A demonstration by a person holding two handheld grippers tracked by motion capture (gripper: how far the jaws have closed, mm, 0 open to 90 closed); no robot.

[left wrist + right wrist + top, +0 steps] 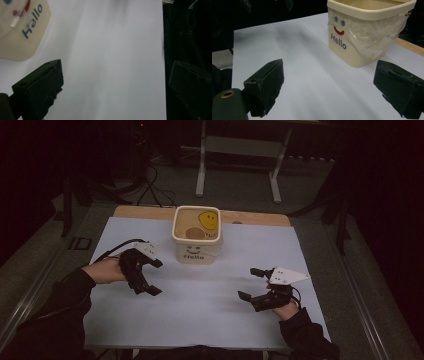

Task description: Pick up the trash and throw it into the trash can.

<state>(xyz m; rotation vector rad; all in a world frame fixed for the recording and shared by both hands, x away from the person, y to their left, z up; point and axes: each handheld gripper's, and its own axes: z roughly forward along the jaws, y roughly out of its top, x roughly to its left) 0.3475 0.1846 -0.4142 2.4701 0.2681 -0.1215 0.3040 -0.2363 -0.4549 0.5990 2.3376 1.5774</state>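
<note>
A cream square bin [197,235] with "Hello" and a smiley on its front stands at the back middle of the white table [210,295]. A clear plastic liner hangs over its rim. Inside lie a yellow smiley item [208,219] and a brown round thing [194,233]. My left gripper [154,276] hovers open, left of the bin, nothing between its jaws. My right gripper [251,283] is open over the table's right front, empty. The bin [362,35] appears ahead in the right gripper view, and its corner [22,30] at the top left of the left gripper view.
A wooden strip [140,212] runs along the table's far edge. Beyond it stands a metal frame [237,150] on the dark floor, with cables [150,190] to the left. The person's dark sleeves [50,320] reach in from the bottom.
</note>
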